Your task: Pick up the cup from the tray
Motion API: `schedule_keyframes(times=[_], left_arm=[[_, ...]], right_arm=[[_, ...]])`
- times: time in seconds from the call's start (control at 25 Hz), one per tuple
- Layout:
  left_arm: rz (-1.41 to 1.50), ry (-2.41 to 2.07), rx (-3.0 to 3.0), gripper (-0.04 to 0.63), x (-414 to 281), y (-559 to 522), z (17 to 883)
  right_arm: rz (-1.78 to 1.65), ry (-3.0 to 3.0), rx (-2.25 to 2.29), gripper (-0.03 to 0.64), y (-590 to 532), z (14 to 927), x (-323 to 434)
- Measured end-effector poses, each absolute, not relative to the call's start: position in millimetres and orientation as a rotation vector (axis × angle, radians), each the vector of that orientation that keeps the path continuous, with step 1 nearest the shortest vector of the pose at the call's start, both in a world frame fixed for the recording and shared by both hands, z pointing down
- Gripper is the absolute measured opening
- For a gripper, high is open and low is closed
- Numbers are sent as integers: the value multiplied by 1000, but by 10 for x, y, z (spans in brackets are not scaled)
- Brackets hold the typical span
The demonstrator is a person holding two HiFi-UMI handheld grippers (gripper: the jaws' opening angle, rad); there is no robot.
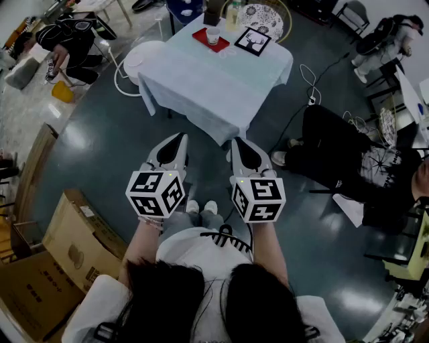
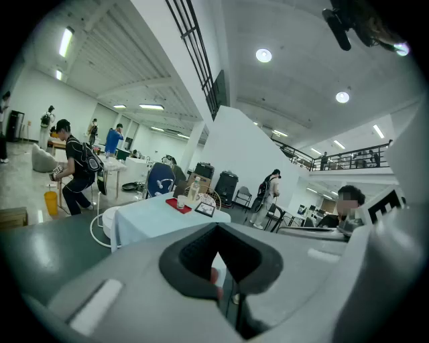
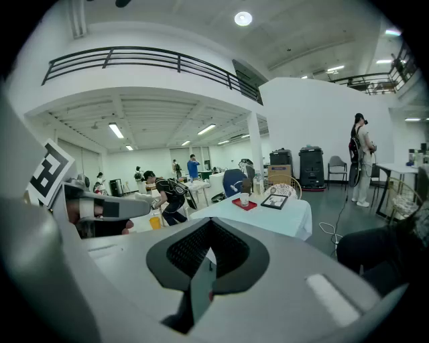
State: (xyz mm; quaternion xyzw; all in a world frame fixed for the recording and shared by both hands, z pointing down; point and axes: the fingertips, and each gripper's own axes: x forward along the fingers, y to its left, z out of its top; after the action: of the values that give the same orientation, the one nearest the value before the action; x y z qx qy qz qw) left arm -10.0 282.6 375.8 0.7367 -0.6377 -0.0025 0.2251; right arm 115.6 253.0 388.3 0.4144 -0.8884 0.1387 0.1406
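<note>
A pale cup stands on a small red tray at the far side of a table with a light blue cloth. I stand well back from the table on the dark floor. My left gripper and right gripper are held side by side in front of my body, both shut and empty, pointing toward the table. The cup on its tray is small and distant in the left gripper view, above the left gripper. The right gripper view shows the cup far beyond the right gripper.
A framed picture lies beside the tray, with a bottle behind it. A white round stand is left of the table. Cardboard boxes lie at my left. A seated person in black and a floor cable are on the right.
</note>
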Motion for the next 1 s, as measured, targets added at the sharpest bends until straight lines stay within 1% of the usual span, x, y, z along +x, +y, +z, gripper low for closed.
schedule_keyframes(times=[0.56, 0.88, 0.96, 1.0], left_arm=[[-27, -1759, 2007, 0, 7, 2676, 3806], [-1, -1766, 2001, 0, 62, 2492, 3858], [9, -1782, 1986, 0, 71, 2447, 3868], [23, -1792, 1981, 0, 76, 2425, 3872]], right_arm=[[436, -2520, 1186, 23, 2439, 4034, 1206], [502, -2600, 1119, 23, 2296, 3999, 1164], [519, -2613, 1109, 38, 2238, 3981, 1174], [520, -2617, 1110, 60, 2204, 3973, 1183]])
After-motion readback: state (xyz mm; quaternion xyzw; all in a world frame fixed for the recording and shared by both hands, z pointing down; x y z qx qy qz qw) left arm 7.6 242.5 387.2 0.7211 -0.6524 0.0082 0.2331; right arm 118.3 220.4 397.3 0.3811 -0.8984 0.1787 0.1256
